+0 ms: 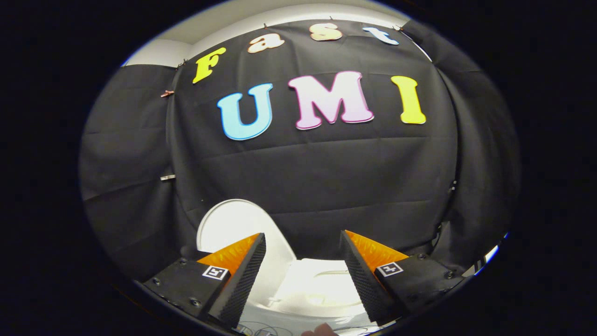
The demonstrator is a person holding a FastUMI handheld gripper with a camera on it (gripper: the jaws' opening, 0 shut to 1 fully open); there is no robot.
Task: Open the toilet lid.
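We have the tongs (303, 261) spread wide, holding nothing. The toilet lid (233, 224) already looks raised, standing near upright just beyond the left finger, against the black cloth wall (326, 186). Its long axis runs up-down and its underside faces us. The seat and bowl (322, 284) lie between the fingers. We judge the lid rigid, light, slick plastic; hook the free top rim if needed.

My one camera rides on the gripper (302, 240) and looks forward along its two spread fingers (242, 275), facing the black booth wall (326, 177). It sits close above the toilet (322, 289), whose raised lid (233, 224) stands just beyond the fingers.
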